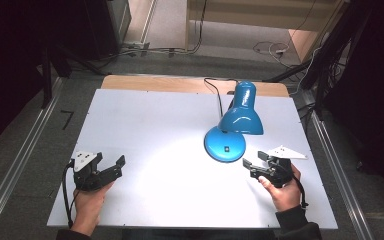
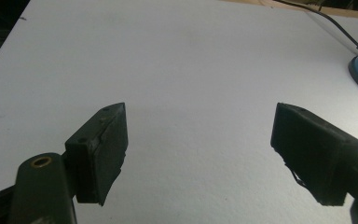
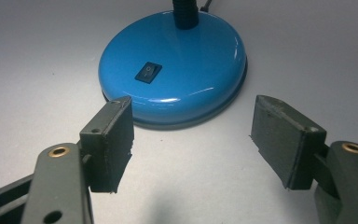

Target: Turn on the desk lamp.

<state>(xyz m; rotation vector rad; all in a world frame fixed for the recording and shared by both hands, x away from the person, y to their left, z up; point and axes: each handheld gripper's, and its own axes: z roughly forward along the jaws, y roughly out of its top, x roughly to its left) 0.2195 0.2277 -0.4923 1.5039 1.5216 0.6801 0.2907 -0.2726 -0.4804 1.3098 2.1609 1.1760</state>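
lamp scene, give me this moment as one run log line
lamp: upright, lit, untouched | switch: on base, facing right gripper | right gripper: open, empty, near base | left gripper: open, empty, over table

A white bench [image 1: 170, 125] carries a blue desk lamp [image 1: 225, 145], whose round base rests flat just ahead of the right hand-held gripper [image 1: 254, 161]. Bare surface lies ahead of the left hand-held gripper [image 1: 111, 165].

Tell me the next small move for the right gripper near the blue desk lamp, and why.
Probably ease the right gripper forward toward the glossy blue round lamp base. Its jaws stand open and empty, short of the base's near rim, with the black rocker switch on top facing it. The left gripper sits open, apart, over the bare white table.
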